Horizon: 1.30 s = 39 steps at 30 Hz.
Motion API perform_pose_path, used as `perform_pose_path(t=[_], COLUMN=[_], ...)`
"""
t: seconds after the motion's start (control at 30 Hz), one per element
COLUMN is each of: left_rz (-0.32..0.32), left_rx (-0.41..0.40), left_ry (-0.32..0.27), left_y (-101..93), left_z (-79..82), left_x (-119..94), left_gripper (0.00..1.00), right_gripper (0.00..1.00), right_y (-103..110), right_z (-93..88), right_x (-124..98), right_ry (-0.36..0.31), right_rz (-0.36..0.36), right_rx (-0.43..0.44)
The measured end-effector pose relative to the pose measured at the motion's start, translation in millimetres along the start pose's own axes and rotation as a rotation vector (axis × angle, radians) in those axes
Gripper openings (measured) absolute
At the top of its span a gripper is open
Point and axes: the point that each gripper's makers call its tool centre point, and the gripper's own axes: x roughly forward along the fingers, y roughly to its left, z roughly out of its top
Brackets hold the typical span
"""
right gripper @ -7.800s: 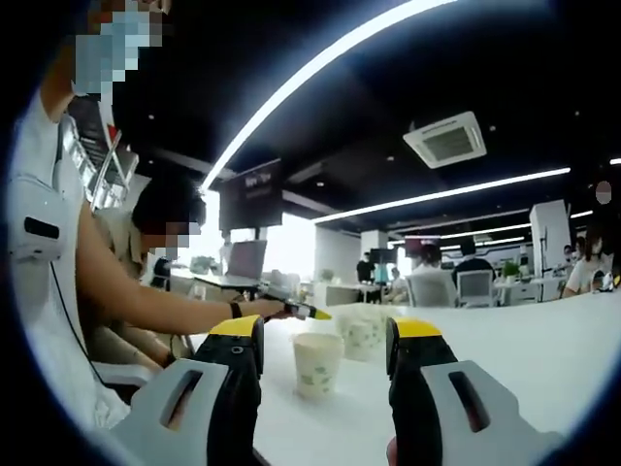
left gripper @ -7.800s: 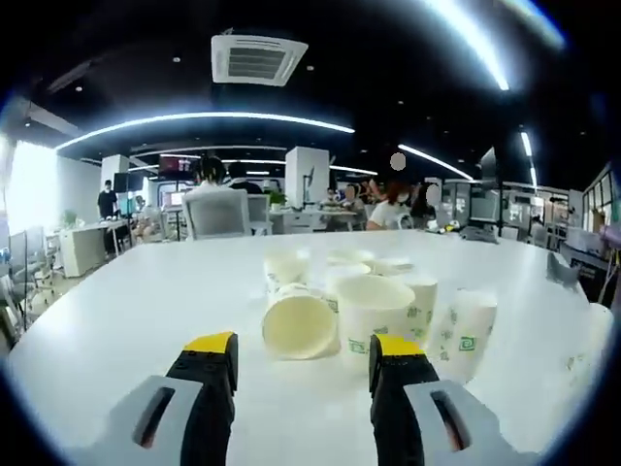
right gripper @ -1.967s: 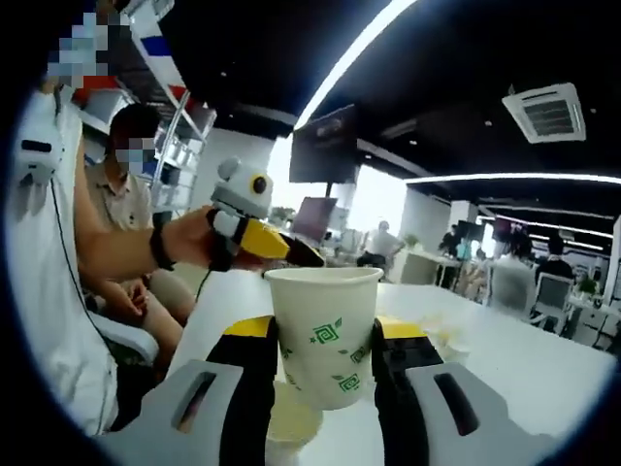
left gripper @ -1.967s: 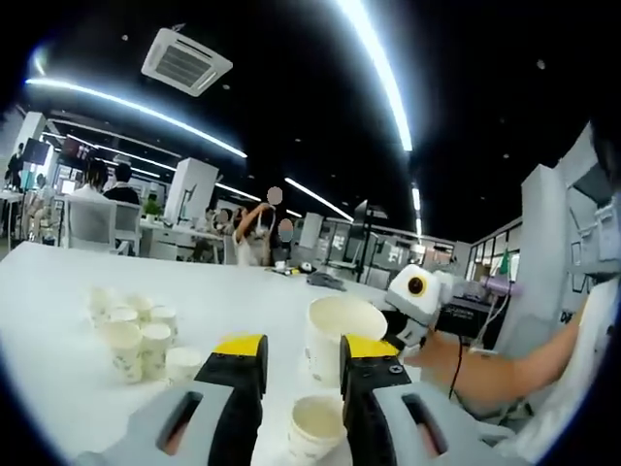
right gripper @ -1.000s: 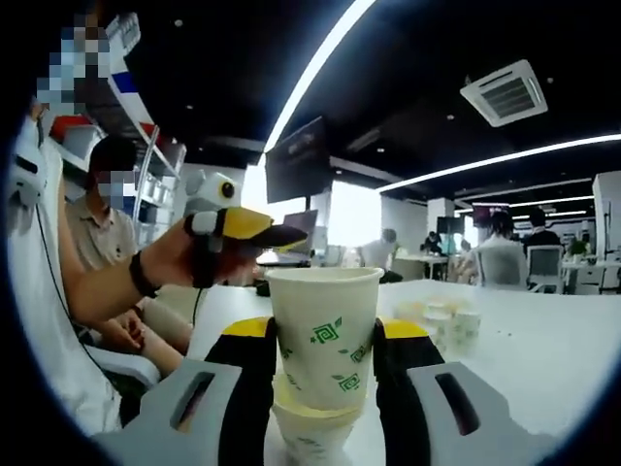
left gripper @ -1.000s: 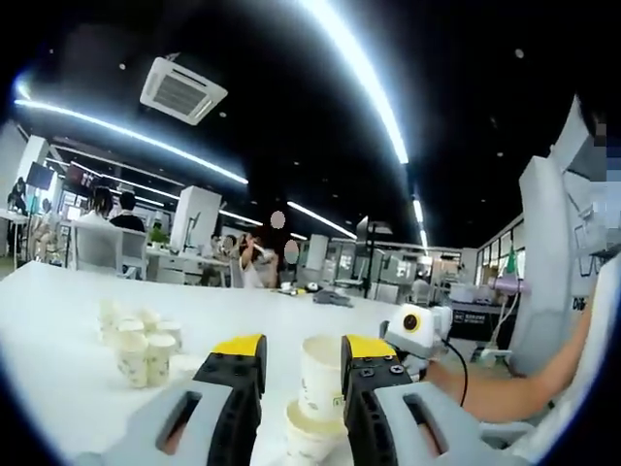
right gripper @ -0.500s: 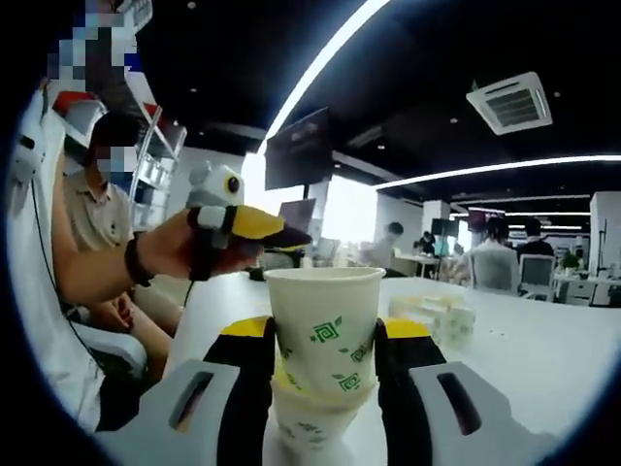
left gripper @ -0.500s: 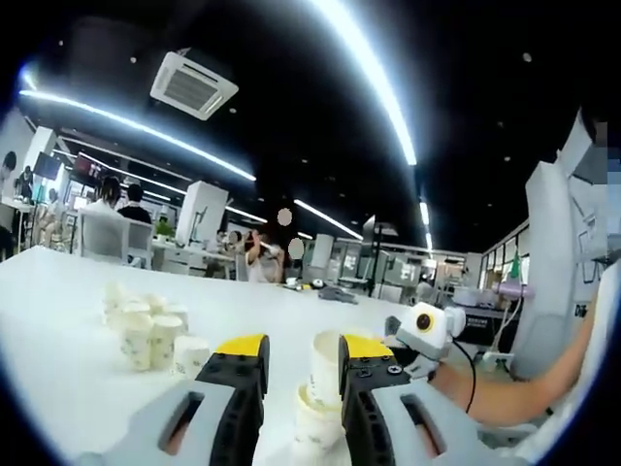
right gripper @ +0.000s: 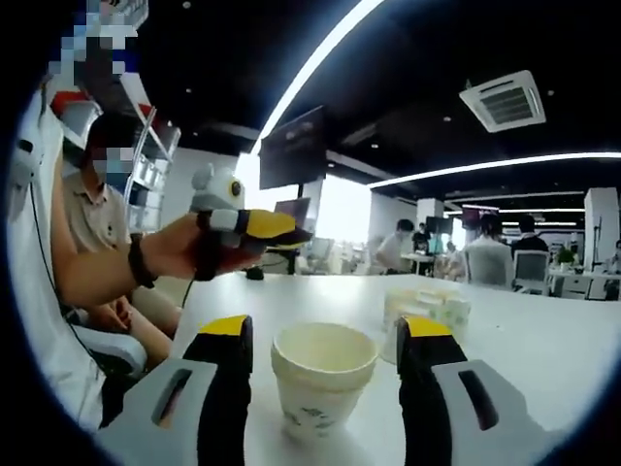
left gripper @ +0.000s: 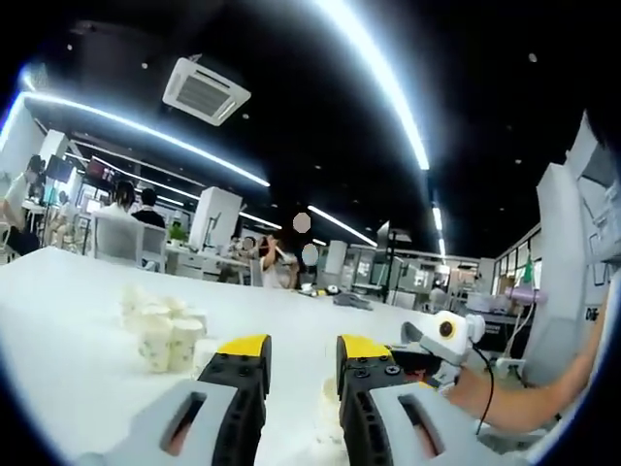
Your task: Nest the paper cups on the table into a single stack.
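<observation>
While your right gripper [right gripper: 323, 340] stands with its jaws spread, the nested white paper cups with green print [right gripper: 322, 379] sit upright on the white table [right gripper: 543, 359] between them, untouched. Your left gripper [left gripper: 301, 354] has its jaws apart with a narrow gap, holding nothing. A cluster of loose paper cups [left gripper: 163, 330] stands farther off on the table, in an open-plan office with strip lights.

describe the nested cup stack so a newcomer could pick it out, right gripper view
On the white table, look directly between the open right gripper. The nested cup stack stands upright there, alone, with doubled rims and a green print, nearer than the cluster of loose cups behind it.
</observation>
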Motion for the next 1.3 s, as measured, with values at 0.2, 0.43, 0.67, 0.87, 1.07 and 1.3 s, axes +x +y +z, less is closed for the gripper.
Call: perform_pose_path(t=[0.2, 0.43, 0.67, 0.87, 1.07, 1.3], left_rz=[0.117, 0.216, 0.255, 0.314, 0.353, 0.362], left_rx=[0.006, 0.143, 0.242, 0.29, 0.26, 0.245], left_ry=[-0.046, -0.025, 0.038, 0.125, 0.185, 0.221], left_y=[33.6, 76.7, 110.9, 153.9, 192.2, 213.8], left_z=[2.9, -1.4, -20.7, -47.9, -68.7, -82.2], left_x=[-2, 17, 41, 59, 81, 108], left_gripper=[0.3, 0.35, 0.49, 0.49, 0.54, 0.6], right_gripper=[0.68, 0.68, 0.68, 0.68, 0.67, 0.67], right_y=[14, 15, 25, 39, 50, 52], right_z=[9.2, 15.3, 30.2, 55.4, 76.8, 84.7], right_x=[-7, -16, -29, -41, -58, -67], right_ry=[-0.005, -0.005, -0.031, -0.064, -0.093, -0.089], right_rz=[-0.001, -0.021, -0.026, -0.026, -0.043, -0.049], right_rx=[-0.014, -0.008, -0.032, -0.076, -0.12, -0.149])
